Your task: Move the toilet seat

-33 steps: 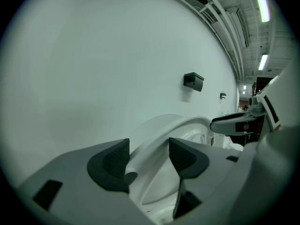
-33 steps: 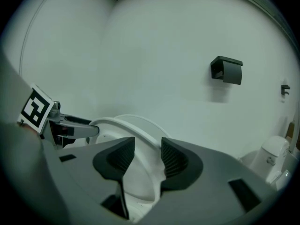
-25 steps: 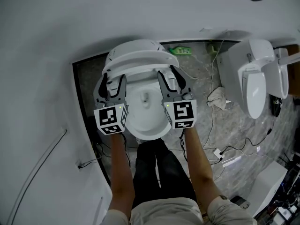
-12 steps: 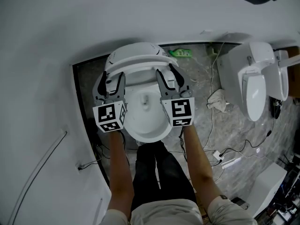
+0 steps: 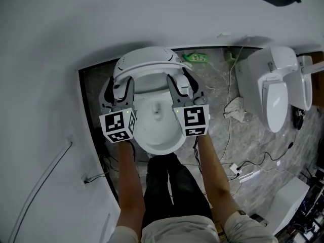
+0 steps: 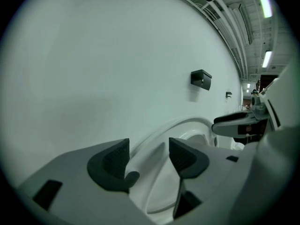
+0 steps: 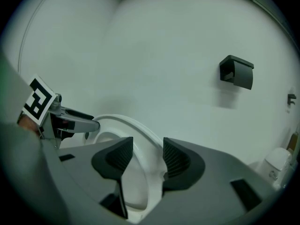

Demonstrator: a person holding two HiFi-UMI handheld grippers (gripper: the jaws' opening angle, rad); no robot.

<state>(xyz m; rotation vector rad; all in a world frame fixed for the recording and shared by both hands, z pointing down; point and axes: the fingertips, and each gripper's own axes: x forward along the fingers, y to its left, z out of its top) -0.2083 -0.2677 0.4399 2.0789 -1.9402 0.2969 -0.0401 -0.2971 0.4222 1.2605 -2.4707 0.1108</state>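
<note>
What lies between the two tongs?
The toilet bowl, in the head view. The right tongs have just been opening, with the toilet seat between them.

A second toilet (image 5: 276, 92) stands at the right, with a crumpled cloth (image 5: 235, 107) on the floor (image 5: 255, 135) beside it. Cables (image 5: 228, 85) trail nearby (a green packet (image 5: 196, 57) lies by the wall), and a black box (image 7: 236, 71) hangs on the wall (image 7: 164, 41).

Seat (image 5: 147, 62): white plastic, smooth, glossy. Bowl (image 5: 158, 145): glossy white, looks ceramic. Pads (image 6: 115, 159): dark, matt, finely ribbed, rubbery look. Shell (image 6: 70, 175) around them: matt grey plastic. Wall (image 5: 76, 24): smooth matt white. Floor (image 5: 253, 135): grey marbled stone or tile, slight sheen. Rag (image 5: 235, 108): crumpled pale cloth.
</note>
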